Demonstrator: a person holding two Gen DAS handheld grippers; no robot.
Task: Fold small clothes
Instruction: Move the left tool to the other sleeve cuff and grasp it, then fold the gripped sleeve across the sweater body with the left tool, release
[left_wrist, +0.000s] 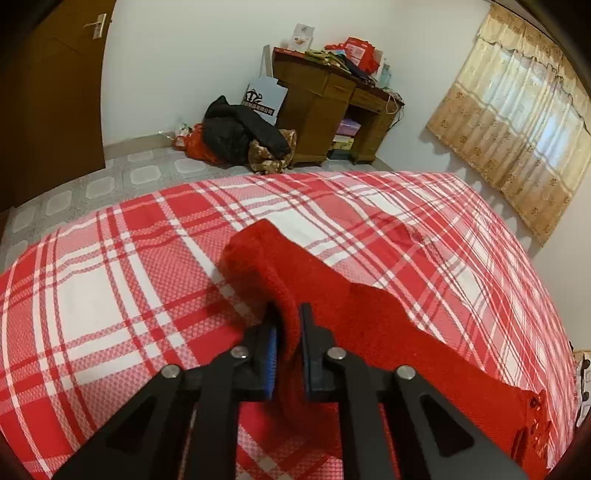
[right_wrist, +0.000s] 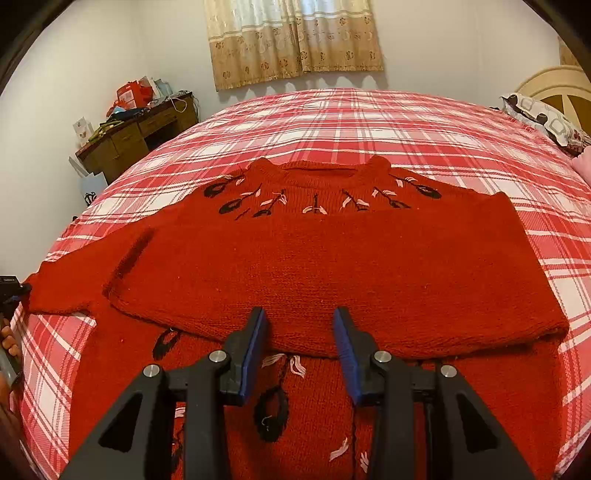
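Observation:
A red knitted sweater with black and white embroidery lies spread on the plaid bed. One sleeve is folded flat across the chest. My right gripper is open, its fingers just above the folded sleeve's near edge, holding nothing. My left gripper is shut on the other sleeve near its cuff and holds it slightly raised off the bed. That sleeve shows at the left edge of the right wrist view, with the left gripper at its end.
The bed has a red and white plaid cover. A wooden desk with clutter and a pile of dark clothes stand by the far wall. Curtains hang at the window. Pillows lie at the headboard.

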